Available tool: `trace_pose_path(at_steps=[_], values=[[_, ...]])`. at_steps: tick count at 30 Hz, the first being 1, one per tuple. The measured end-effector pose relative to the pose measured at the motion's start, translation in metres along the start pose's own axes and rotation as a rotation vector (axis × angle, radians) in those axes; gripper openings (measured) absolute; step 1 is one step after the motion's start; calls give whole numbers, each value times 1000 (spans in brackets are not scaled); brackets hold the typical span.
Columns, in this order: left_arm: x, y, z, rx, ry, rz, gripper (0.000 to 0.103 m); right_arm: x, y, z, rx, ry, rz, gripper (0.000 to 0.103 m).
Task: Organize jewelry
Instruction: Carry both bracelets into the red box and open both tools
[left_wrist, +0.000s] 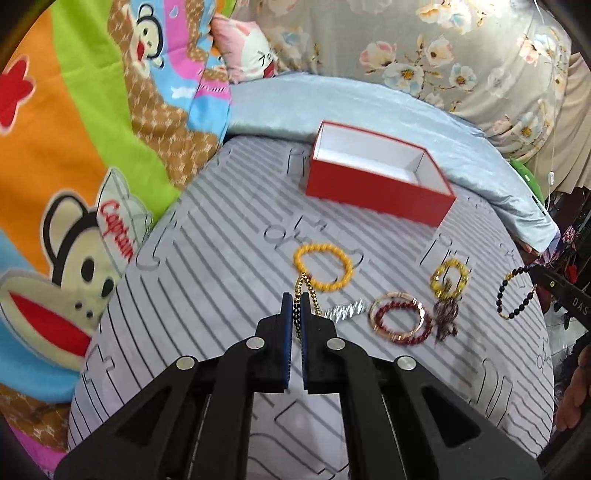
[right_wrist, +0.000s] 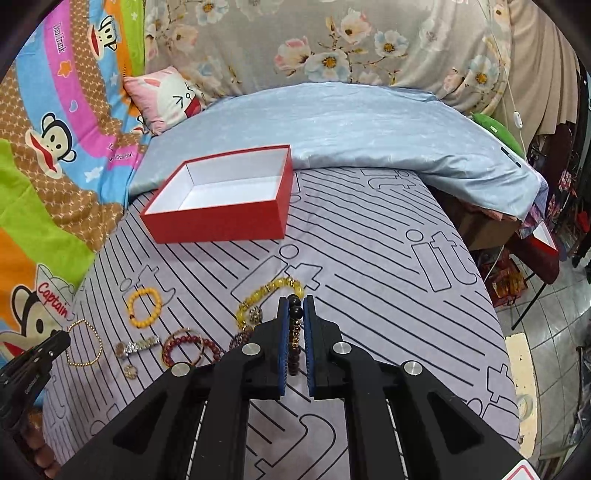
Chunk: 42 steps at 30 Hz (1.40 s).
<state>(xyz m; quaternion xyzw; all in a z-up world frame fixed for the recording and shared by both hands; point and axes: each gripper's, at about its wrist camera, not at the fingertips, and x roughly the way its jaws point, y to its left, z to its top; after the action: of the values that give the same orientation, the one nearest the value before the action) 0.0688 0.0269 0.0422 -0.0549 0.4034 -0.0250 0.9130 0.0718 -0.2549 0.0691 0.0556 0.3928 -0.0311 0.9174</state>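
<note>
two bracelets are in my jaws at once; my left gripper (left_wrist: 295, 301) is clenched on a thin gold chain bracelet (left_wrist: 308, 291), its loop dangling just over the bed; my right gripper (right_wrist: 296, 306) is clenched on a dark bead bracelet (right_wrist: 295, 314), hanging free between the pads; the red box (right_wrist: 221, 195) sits open and bare inside, well ahead near the blue pillow (right_wrist: 369, 122); four or so pieces lie on the striped sheet (right_wrist: 388, 258): an orange bead bracelet (left_wrist: 323, 267), a yellow bead bracelet (left_wrist: 450, 282), a red bangle (left_wrist: 400, 319), a silver watch (left_wrist: 343, 310); i judge all of these light and limp, apt to swing and slip; the chain is slick, so pinch it deep in the pads; beads roll, so grip across the strand between two beads; the bangle looks stiff, best taken by its rim.
</note>
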Motion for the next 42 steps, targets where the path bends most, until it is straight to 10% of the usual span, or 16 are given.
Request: trace_pose_path(at_steps=[15,26,42], values=[[24,-39,107,64,-116,-89,4,38,24,82,-32,-27,99,7],[116,-68,191,87,-96,-132,4,115,50,159,-46,-7,152,7],[216,-82,218,96,7,-101,13,217,47,189,-30,91,147,12]])
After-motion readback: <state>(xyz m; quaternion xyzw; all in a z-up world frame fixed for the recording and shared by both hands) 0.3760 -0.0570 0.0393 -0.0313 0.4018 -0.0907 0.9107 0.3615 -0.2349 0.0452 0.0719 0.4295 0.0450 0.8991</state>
